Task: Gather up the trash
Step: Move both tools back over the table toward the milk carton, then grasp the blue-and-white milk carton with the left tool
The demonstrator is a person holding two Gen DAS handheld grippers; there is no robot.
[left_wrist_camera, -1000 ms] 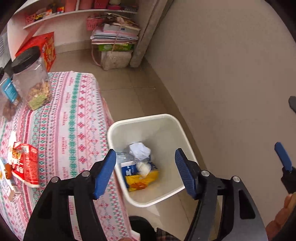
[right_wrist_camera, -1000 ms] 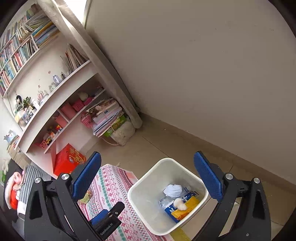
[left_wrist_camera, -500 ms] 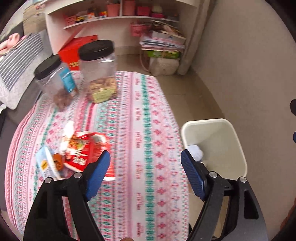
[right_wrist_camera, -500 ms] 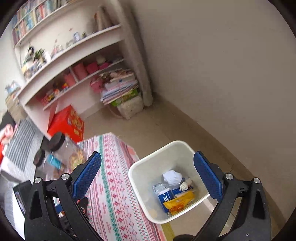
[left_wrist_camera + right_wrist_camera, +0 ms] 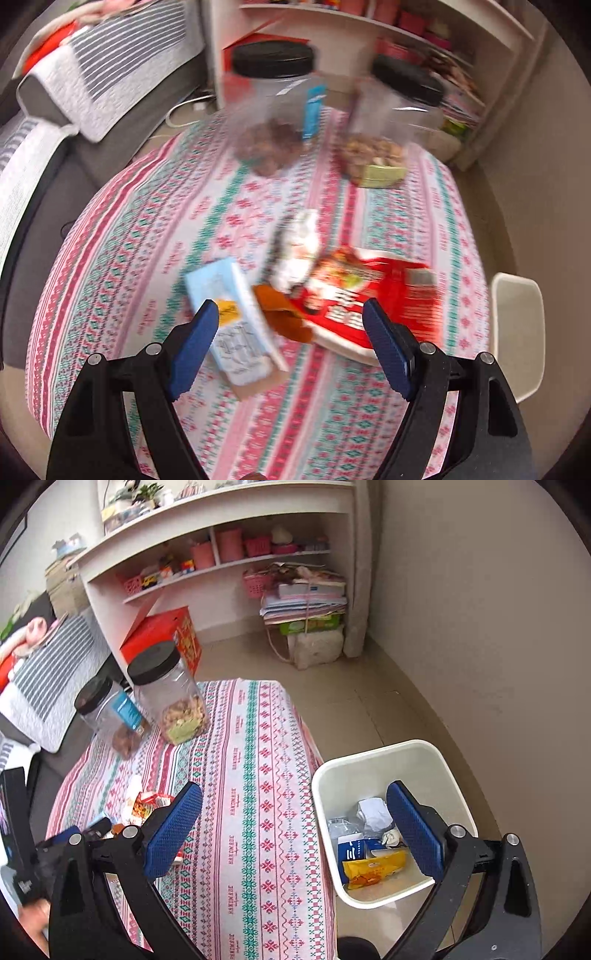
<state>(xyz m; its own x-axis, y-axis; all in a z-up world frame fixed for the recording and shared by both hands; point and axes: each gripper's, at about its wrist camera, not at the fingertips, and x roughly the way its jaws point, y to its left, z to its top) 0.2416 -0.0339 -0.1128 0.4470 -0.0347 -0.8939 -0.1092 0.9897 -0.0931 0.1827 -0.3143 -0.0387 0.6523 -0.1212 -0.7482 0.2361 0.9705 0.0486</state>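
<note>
Left wrist view: left gripper [image 5: 288, 325] has just been opening its jaws; they stand apart with nothing clamped, above the litter at lower centre.
Left to collect: light blue carton [image 5: 236, 325], orange scrap [image 5: 282, 314], red snack wrapper [image 5: 373, 291], white crumpled wrapper [image 5: 299, 251] on the tablecloth [image 5: 147, 221].
Right wrist view: right gripper [image 5: 295, 830] spread wide, empty, low in the frame.
Done: white bin [image 5: 454, 771] at lower right holds a yellow packet [image 5: 373, 867], blue box [image 5: 351, 853], crumpled paper [image 5: 373, 812].
Judgement: partly done.
</note>
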